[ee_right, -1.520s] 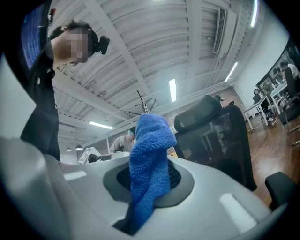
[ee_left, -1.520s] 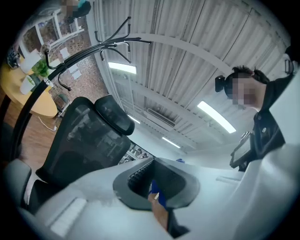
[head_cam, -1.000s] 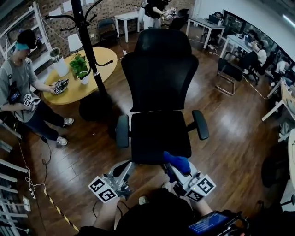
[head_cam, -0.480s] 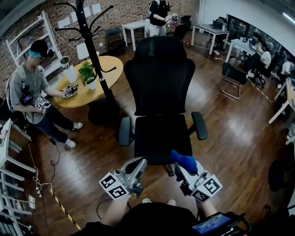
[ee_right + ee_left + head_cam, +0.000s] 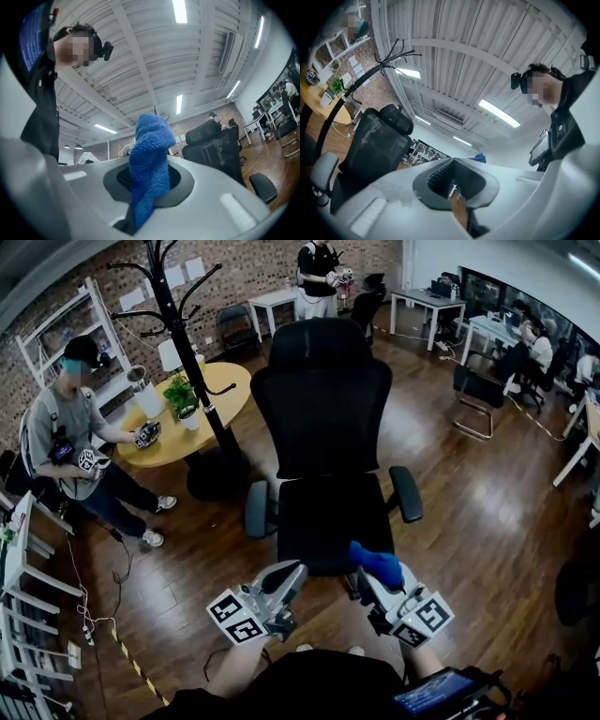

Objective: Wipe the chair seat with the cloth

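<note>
Your right gripper (image 5: 366, 580) clamps the cloth (image 5: 377, 564): soft, light, floppy, so grip its bunched middle. Your left gripper (image 5: 291, 573), beside it, sits closed and empty.

dark wood floor (image 5: 487, 521), brick wall (image 5: 253, 259), round yellow table (image 5: 220, 395), coat stand (image 5: 180, 334).

We see a fuzzy blue terry cloth (image 5: 378, 564), a matt black fabric chair seat (image 5: 326, 519) at its ten o'clock, and glossy dark wood planks on the floor (image 5: 469, 512).

Black top (image 5: 309, 688), black-white marker cubes (image 5: 236, 617)
</note>
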`<state>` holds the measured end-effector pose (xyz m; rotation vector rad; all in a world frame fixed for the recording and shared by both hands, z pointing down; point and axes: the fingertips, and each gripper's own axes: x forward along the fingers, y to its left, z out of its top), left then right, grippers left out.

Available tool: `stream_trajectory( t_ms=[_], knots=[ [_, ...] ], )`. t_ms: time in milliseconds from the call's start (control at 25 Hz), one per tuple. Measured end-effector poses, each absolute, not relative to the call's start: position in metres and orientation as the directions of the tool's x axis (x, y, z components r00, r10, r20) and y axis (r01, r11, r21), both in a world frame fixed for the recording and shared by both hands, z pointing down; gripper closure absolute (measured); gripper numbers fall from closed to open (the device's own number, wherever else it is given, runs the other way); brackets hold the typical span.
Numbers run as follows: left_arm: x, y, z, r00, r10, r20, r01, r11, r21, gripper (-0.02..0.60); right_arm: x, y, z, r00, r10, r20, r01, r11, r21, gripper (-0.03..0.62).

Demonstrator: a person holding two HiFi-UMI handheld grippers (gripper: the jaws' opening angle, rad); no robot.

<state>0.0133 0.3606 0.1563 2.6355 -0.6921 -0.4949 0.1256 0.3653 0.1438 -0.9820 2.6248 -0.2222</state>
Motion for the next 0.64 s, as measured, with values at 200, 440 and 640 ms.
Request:
stream_trajectory(
  t_ms=[200, 440, 640],
  knots=[
    [0.014, 0.363, 0.158, 0.82, -0.517, -0.246, -0.384, -0.815, 0.434, 0.589, 0.119, 0.366, 0.149, -0.72, -0.657, -0.225, -0.606, 0.752, -0.26, 0.556],
    [0.017, 0.364, 0.159, 0.821, -0.511, -0.254, -0.372, -0.817, 0.441, 0.589, 0.111, 0.368, 0.151, -0.735, -0.646, -0.206, -0.597, 0.76, -0.257, 0.556],
    [0.012, 0.354, 0.15, 0.82, -0.503, -0.273, -0.367, -0.828, 0.424, 0.589, 0.105, 0.357, 0.148, -0.735, -0.645, -0.21, -0.597, 0.762, -0.249, 0.556]
  ],
)
